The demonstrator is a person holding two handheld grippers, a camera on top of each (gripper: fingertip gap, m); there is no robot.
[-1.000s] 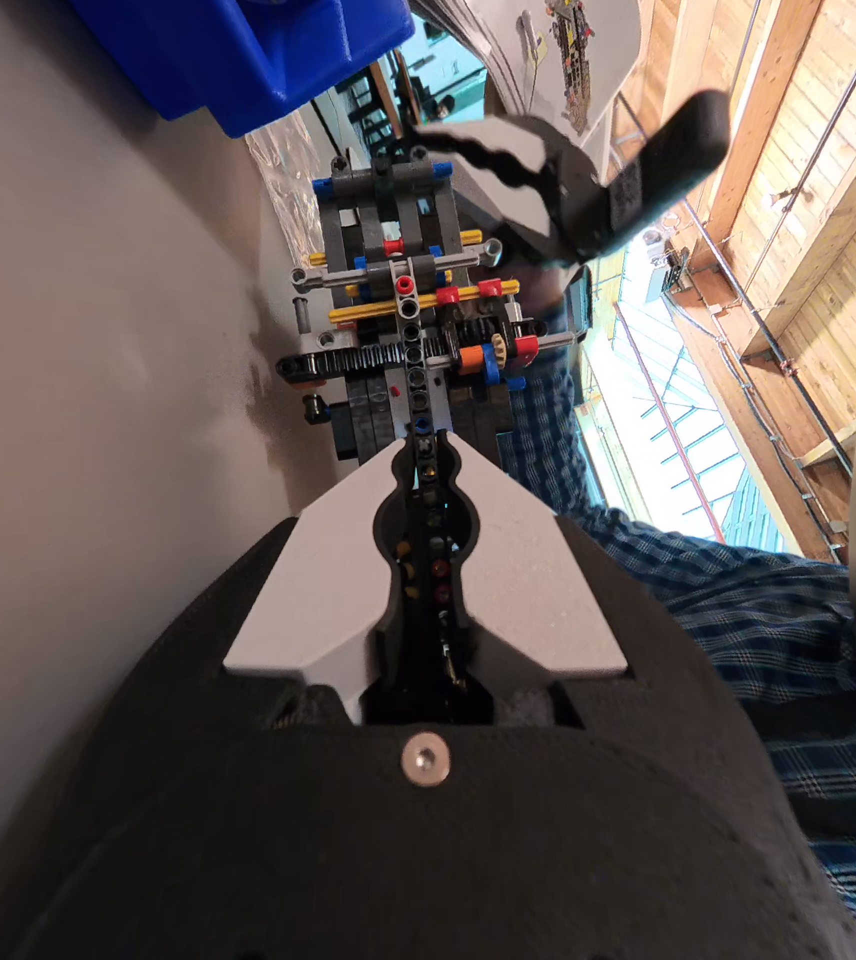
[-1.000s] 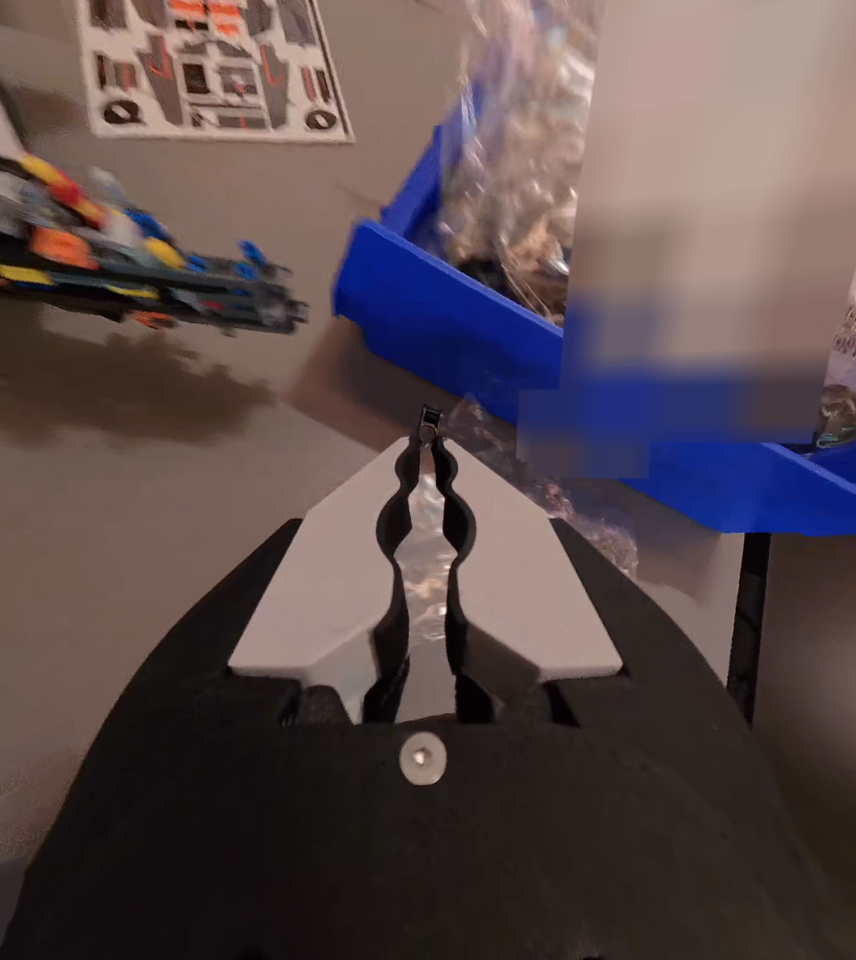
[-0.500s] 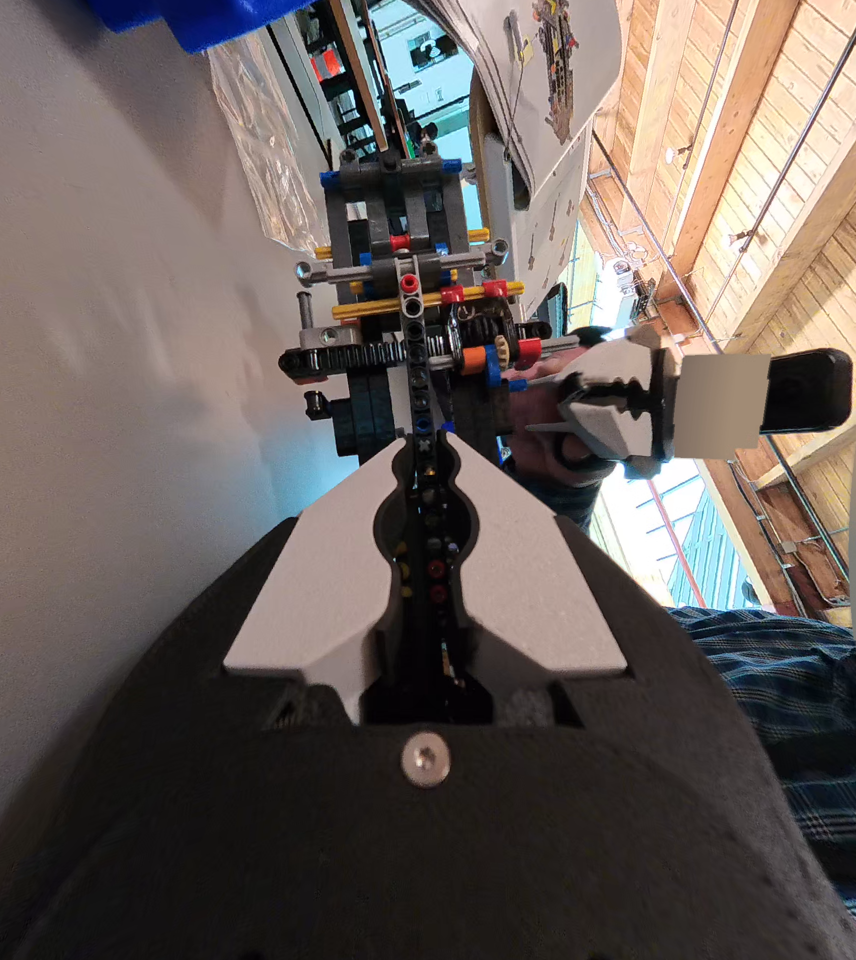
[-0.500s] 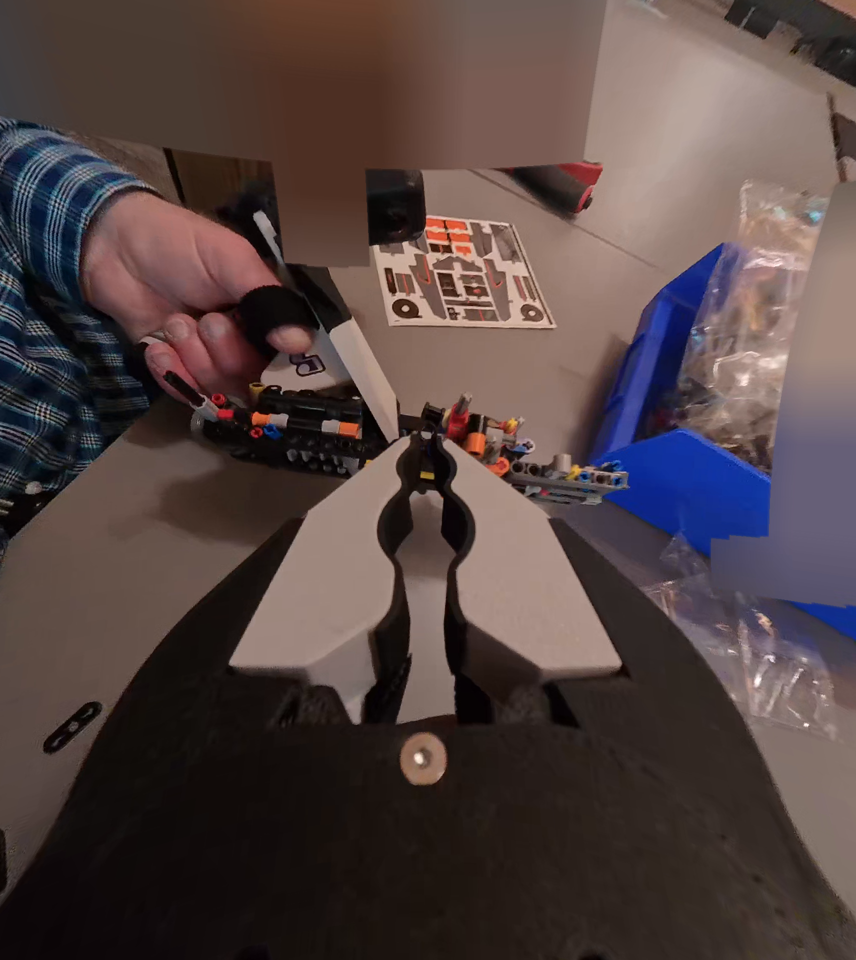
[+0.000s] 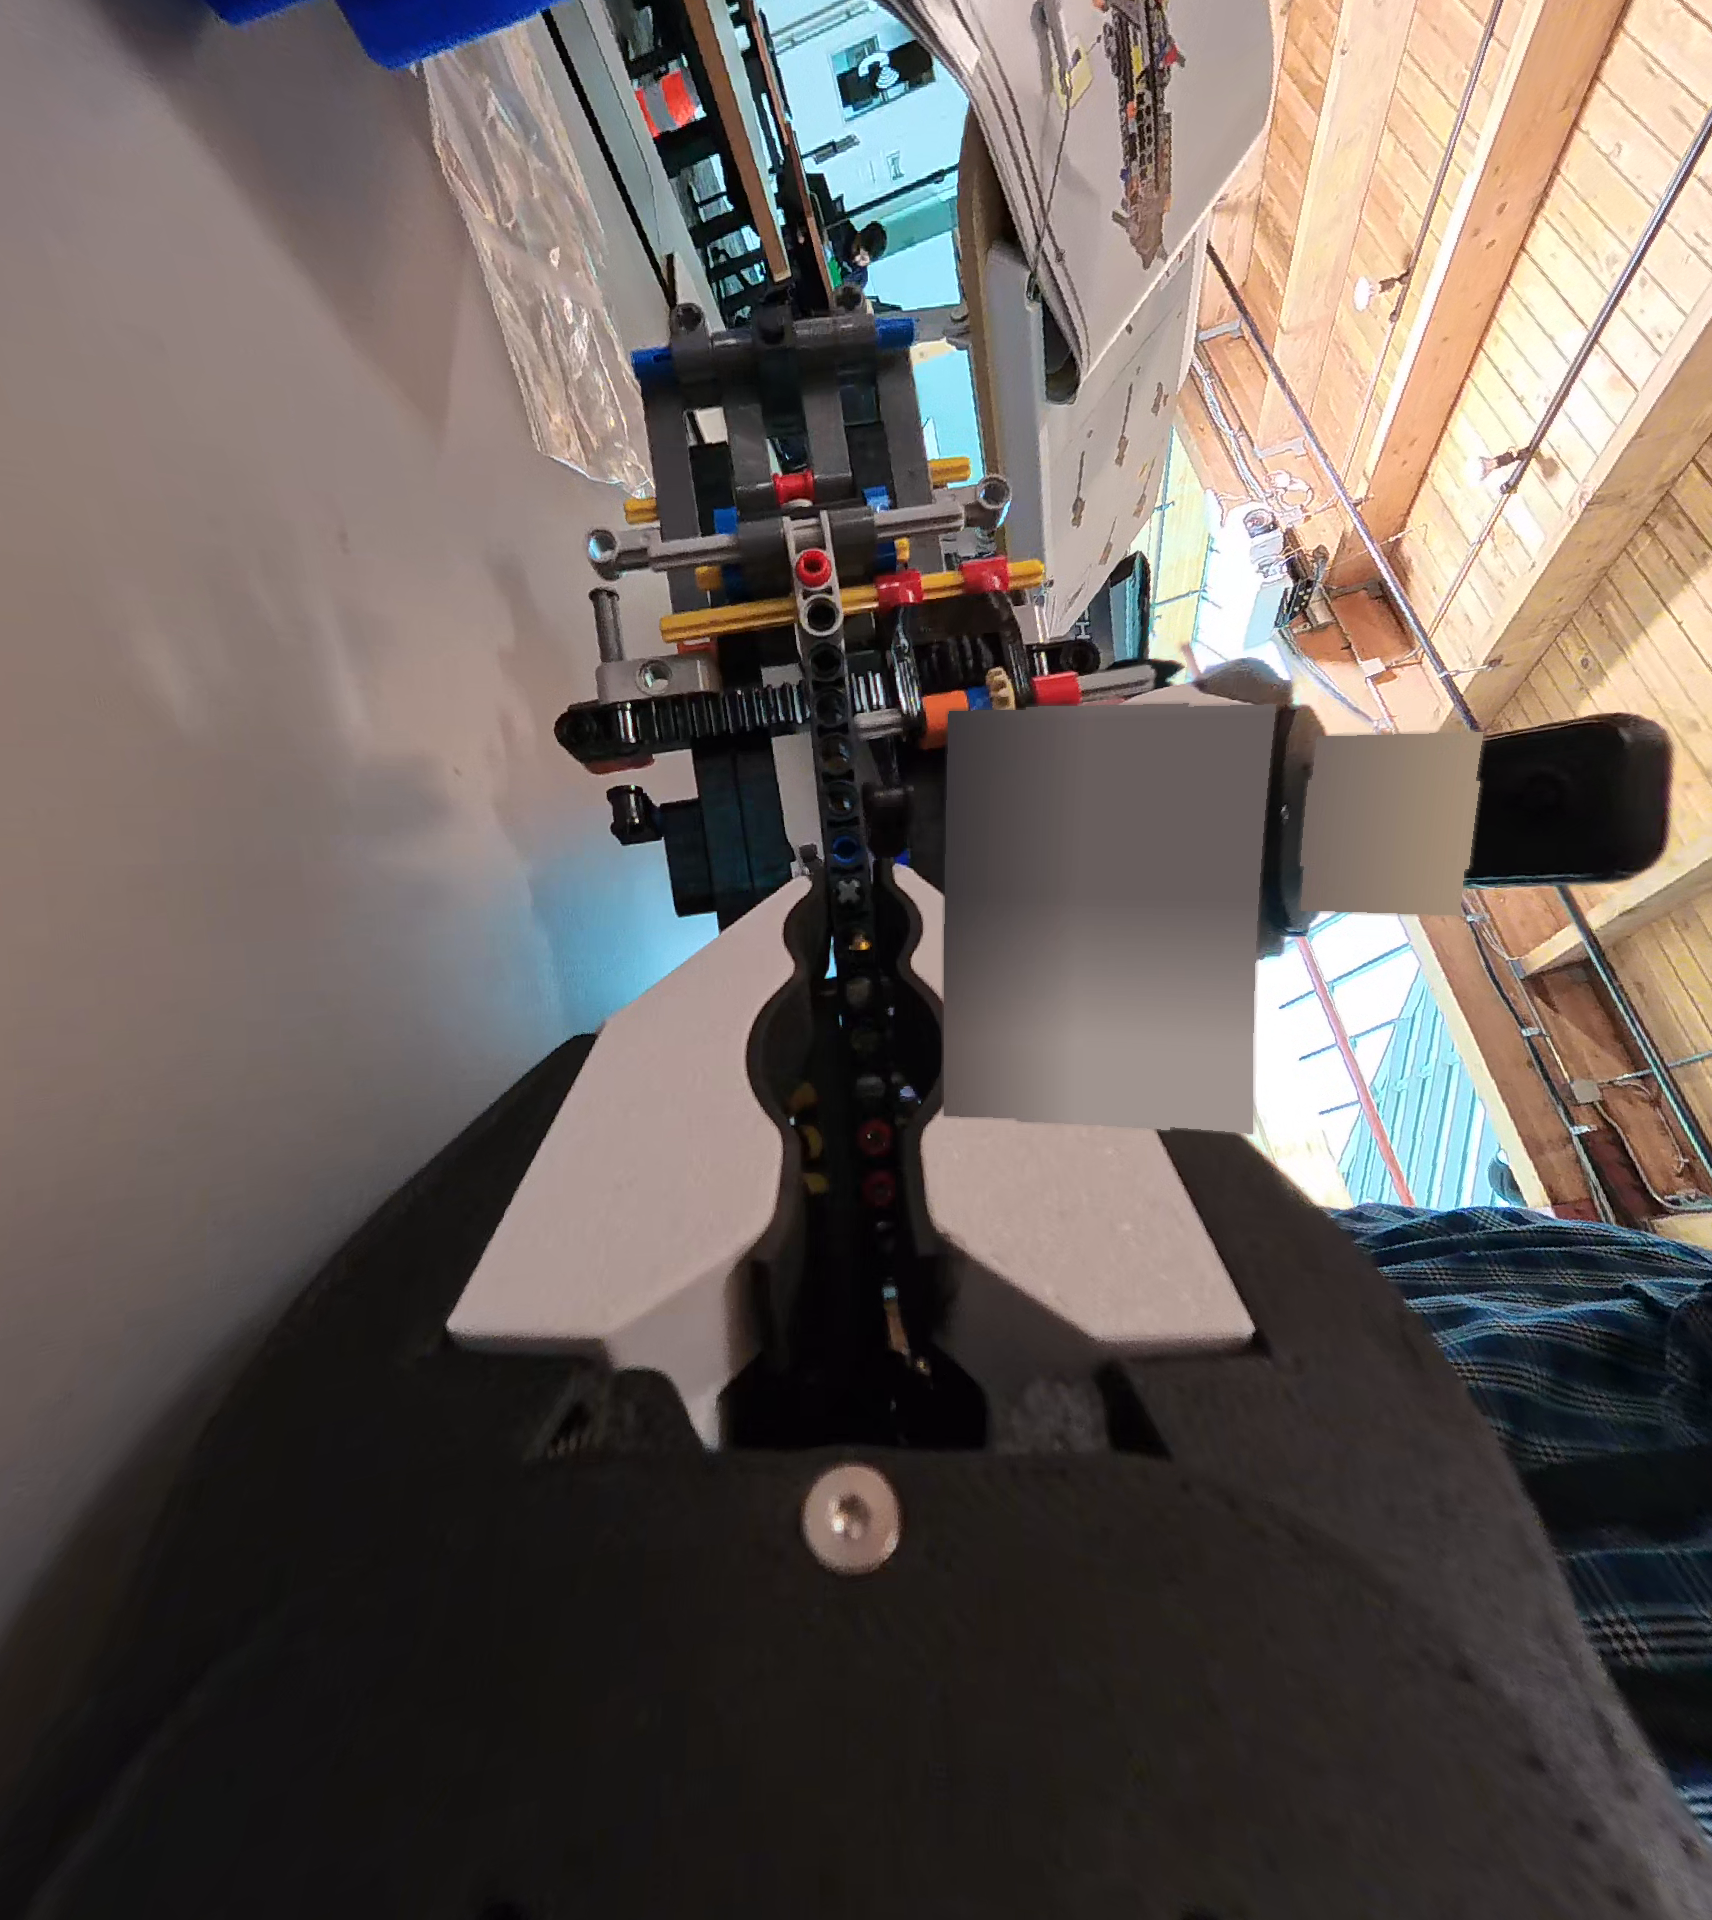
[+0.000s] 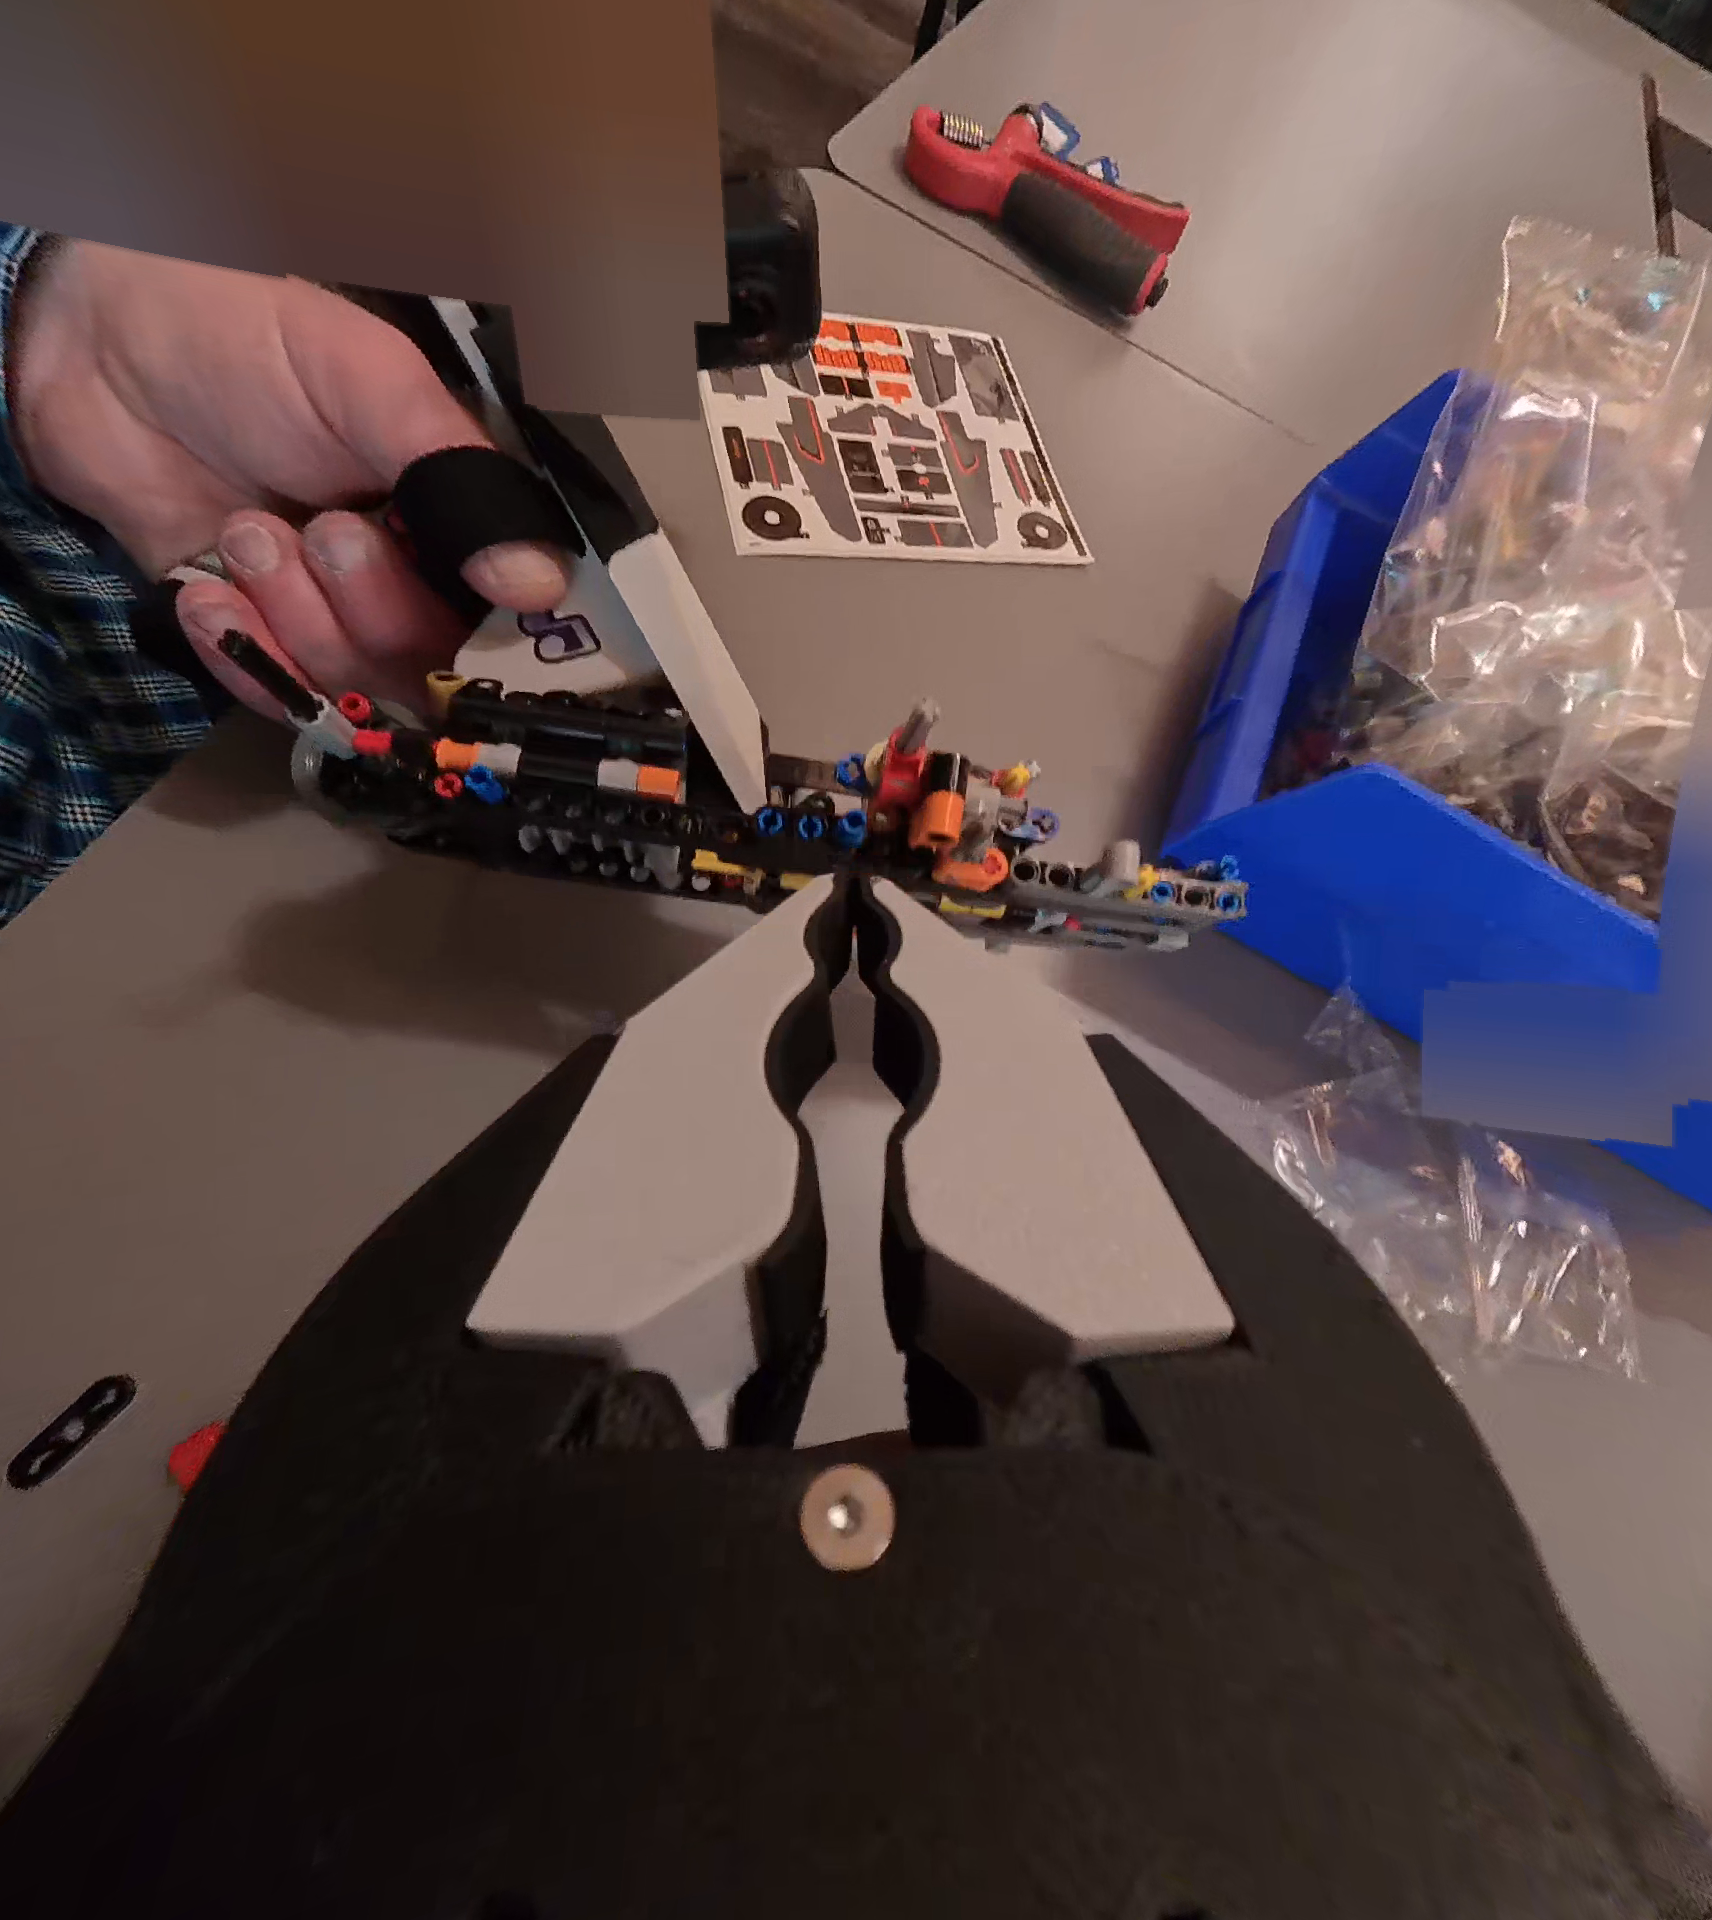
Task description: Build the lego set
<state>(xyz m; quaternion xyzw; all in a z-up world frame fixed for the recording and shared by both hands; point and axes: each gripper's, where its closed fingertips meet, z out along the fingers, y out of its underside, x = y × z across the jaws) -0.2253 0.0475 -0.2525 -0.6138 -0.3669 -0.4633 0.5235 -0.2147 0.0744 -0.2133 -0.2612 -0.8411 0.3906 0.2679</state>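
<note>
The long lego model point(image 5: 810, 582), black and grey beams with red, yellow, blue and orange pins, is held above the grey table point(image 5: 156, 727). My left gripper point(image 5: 847, 894) is shut on its long black beam. In the right wrist view the model point(image 6: 623, 810) lies sideways, with the left gripper point(image 6: 727, 748) and a hand clamped on it from above. My right gripper point(image 6: 852, 894) is shut, its tips against the model's near side at the middle. A small black piece at its tips is hard to tell from the model. Its white finger point(image 5: 1236, 681) shows beside the model's right side.
A blue bin point(image 6: 1403, 862) of bagged parts stands right of the model, and loose clear bags point(image 6: 1454, 1247) lie before it. A sticker sheet point(image 6: 893, 447) and a red tool point(image 6: 1049, 197) lie behind. An instruction booklet point(image 5: 1122, 125) stands beyond. Small parts point(image 6: 73, 1429) lie at the near left. The tips of one gripper are about 6 centimeters away from the tips of the other.
My right gripper swung from the blue bin over to the model and closed in on its side. My left gripper kept its hold on the model.
</note>
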